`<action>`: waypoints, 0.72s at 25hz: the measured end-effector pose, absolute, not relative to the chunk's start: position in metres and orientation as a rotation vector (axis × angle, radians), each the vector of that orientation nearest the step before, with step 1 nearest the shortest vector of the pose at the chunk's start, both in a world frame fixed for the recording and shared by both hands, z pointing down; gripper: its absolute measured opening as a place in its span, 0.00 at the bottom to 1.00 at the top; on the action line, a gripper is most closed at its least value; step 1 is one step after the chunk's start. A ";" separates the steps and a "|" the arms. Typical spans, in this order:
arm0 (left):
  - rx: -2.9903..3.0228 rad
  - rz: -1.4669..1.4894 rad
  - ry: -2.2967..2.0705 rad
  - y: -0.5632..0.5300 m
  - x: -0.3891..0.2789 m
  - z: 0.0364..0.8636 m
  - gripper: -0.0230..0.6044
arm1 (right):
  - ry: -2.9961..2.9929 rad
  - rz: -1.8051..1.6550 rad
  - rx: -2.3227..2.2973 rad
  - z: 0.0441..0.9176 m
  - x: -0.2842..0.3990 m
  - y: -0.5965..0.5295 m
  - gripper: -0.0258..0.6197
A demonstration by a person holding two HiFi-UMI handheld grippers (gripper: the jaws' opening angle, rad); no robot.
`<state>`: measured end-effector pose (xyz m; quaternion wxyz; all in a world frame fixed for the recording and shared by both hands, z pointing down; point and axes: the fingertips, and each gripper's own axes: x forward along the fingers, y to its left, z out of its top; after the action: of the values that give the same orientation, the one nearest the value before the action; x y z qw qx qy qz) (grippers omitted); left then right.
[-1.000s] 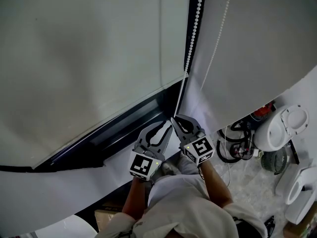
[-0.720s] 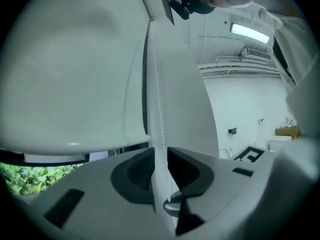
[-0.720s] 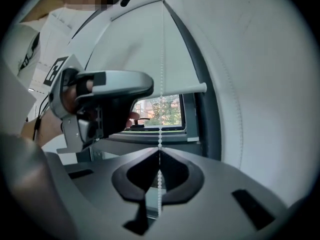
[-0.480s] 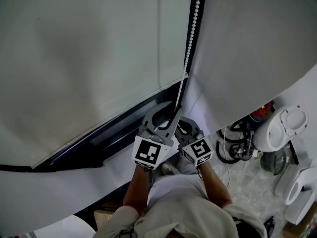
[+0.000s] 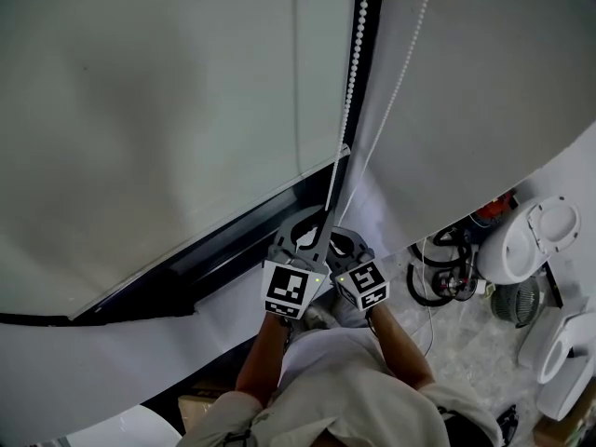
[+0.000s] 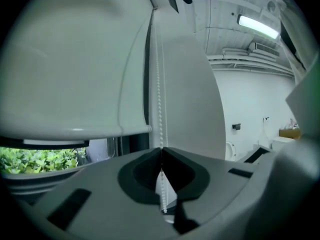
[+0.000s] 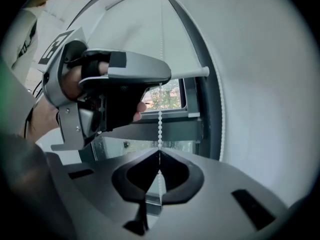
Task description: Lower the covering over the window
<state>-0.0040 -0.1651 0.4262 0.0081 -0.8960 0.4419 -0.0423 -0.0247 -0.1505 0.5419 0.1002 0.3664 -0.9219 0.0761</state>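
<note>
Blind [image 5: 168, 110] hangs partway down the window [image 5: 233, 226]; beside it, the bead chain [image 5: 356, 63] is pinched by the left gripper [image 5: 321, 234] fingers, just closed, and lower down by the right gripper [image 5: 337, 242] fingers

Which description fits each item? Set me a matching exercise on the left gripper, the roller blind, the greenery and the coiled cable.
Items
1. left gripper
2. roller blind
3. greenery
4. coiled cable

Descriptions
A. on the floor, at the head view's right
B. shut on the bead chain, above the right gripper
C. partly lowered, window glass showing beneath it
D. outdoors, beyond the glass

Pairs: 1-B, 2-C, 3-D, 4-A.
The left gripper's jaws have just closed on the chain.
</note>
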 end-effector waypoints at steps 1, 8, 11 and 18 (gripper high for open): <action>-2.809 -0.144 1.388 -0.165 -0.005 0.433 0.06 | -2.715 0.239 1.073 0.549 -0.026 -0.150 0.03; -2.848 -0.207 1.418 -0.162 -0.008 0.472 0.06 | -2.653 0.303 1.013 0.587 -0.033 -0.146 0.04; -2.857 -0.223 1.427 -0.161 -0.010 0.484 0.06 | -2.635 0.319 0.997 0.599 -0.035 -0.144 0.04; -2.865 -0.265 1.448 -0.161 -0.009 0.513 0.06 | -2.583 0.353 0.968 0.627 -0.033 -0.144 0.04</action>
<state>-0.0090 -0.1612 0.5125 -0.0398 -0.8888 0.4491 -0.0822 -0.0334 -0.1437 0.6271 0.1793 0.3424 -0.9138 0.1248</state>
